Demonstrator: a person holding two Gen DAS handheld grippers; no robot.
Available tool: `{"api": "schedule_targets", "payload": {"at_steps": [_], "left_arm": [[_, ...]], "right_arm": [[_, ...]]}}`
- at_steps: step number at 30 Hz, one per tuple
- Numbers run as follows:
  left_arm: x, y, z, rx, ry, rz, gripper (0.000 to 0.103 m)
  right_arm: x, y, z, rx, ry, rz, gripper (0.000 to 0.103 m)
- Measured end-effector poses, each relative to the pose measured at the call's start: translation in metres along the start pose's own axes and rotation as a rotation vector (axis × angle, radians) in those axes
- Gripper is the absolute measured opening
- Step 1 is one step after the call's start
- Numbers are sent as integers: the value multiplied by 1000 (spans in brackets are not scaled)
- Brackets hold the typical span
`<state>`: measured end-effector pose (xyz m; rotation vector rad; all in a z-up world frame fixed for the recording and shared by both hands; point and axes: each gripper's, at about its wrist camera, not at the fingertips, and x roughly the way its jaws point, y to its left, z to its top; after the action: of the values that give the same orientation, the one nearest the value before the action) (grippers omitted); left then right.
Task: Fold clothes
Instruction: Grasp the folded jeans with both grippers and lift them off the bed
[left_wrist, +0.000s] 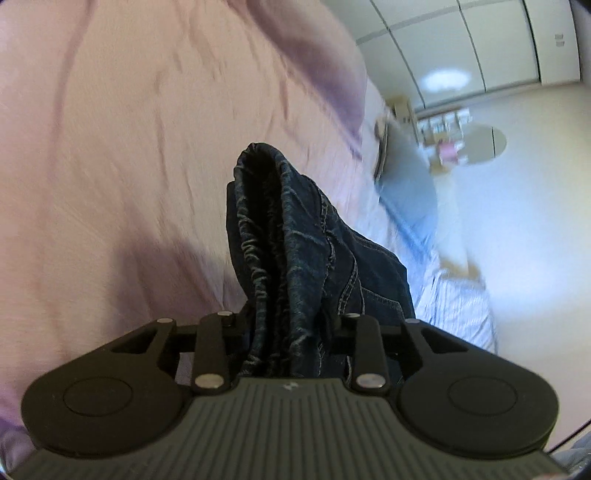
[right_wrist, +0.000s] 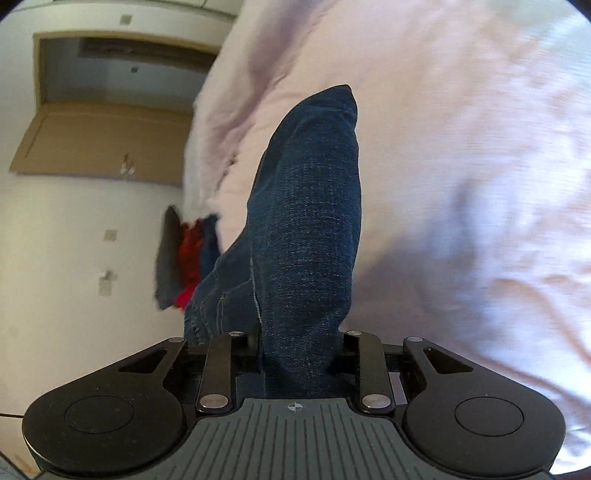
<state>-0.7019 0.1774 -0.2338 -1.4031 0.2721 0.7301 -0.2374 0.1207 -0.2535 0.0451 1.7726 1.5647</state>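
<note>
Right now my left hand-held gripper (left_wrist: 291, 321) is clamped on a bunched, gathered edge of the dark jeans (left_wrist: 295, 236), which stand up between its fingers above the pink bedsheet (left_wrist: 110, 147). My right hand-held gripper (right_wrist: 299, 343) pinches another fold of the jeans (right_wrist: 306, 221), the denim rising over the same sheet (right_wrist: 461, 147). Beyond the bed's edge, blurred dark and red clothes (right_wrist: 184, 258) show against a pale wall (right_wrist: 74, 240).

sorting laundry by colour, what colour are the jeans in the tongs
Dark indigo blue denim jeans, clearest in the right wrist view.
</note>
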Motion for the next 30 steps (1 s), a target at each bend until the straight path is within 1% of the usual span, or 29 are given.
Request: {"api": "schedule_targets", "payload": {"at_steps": [3, 5, 8, 11, 14, 17, 21, 23, 26, 28, 30], "left_arm": [[-47, 5, 18, -10, -79, -2, 27], [-79, 15, 32, -24, -133, -6, 27], [-129, 37, 59, -49, -208, -13, 27], [-178, 68, 98, -55, -250, -18, 27], [-225, 97, 156, -35, -261, -11, 27], [-269, 124, 225, -3, -260, -4, 27], [-306, 148, 316, 35, -256, 9, 27], [-317, 159, 362, 45, -256, 8, 27], [-324, 166, 425, 61, -261, 9, 27], [-326, 167, 461, 76, -271, -1, 27], [-326, 170, 491, 79, -271, -15, 27]], "right_arm": [[26, 41, 8, -34, 37, 34, 27], [51, 71, 13, -66, 62, 58, 27], [99, 120, 20, -119, 95, 89, 27], [156, 172, 17, -161, 110, 111, 27], [217, 224, 9, -164, 103, 127, 27], [279, 270, 6, -134, 86, 145, 27], [360, 330, 19, -107, 56, 167, 27], [394, 358, 32, -102, 45, 170, 27], [441, 400, 58, -96, 32, 165, 27], [461, 423, 75, -97, 23, 160, 27], [480, 436, 87, -98, 14, 164, 27]]}}
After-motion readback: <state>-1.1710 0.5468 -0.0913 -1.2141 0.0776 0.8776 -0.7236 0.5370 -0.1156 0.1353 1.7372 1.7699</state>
